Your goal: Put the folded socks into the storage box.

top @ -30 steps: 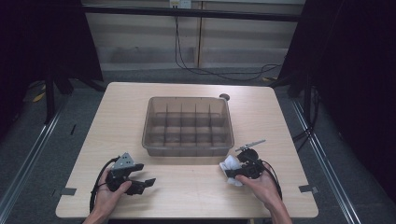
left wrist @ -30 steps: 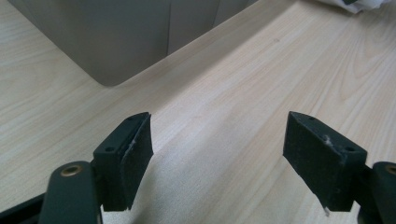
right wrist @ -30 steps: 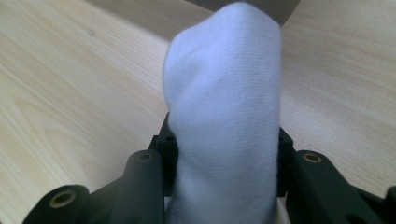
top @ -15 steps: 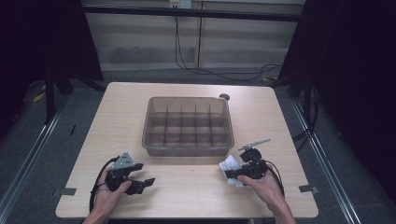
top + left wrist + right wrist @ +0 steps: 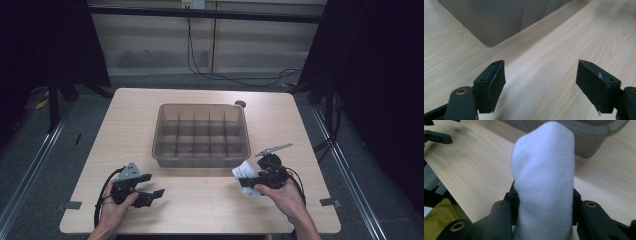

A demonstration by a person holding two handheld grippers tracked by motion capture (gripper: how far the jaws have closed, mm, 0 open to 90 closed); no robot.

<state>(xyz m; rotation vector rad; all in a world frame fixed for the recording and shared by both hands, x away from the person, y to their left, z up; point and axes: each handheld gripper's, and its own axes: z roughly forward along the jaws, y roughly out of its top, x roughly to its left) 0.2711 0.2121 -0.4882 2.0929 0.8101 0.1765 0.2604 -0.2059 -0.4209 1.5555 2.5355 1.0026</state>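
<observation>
A rolled white sock (image 5: 544,182) is pinched between the jaws of my right gripper (image 5: 544,206), which is shut on it. From above, the white sock (image 5: 246,172) and right gripper (image 5: 250,181) hang just off the table near the bin's front right corner. My left gripper (image 5: 152,196) rests low at the front left of the table, open. Nothing lies between its black pads (image 5: 495,83) in the left gripper view, only bare wood. The grey divided bin (image 5: 202,156) stands in the middle of the table.
The bin's near wall (image 5: 491,22) rises just beyond my left jaws. A small dark round object (image 5: 240,104) sits behind the bin's far right corner. Table edges (image 5: 200,233) run close to both hands at the front. Cables trail from both grippers.
My right gripper has lifted a little off the table with the white sock in it. The left gripper has stayed where it was.
</observation>
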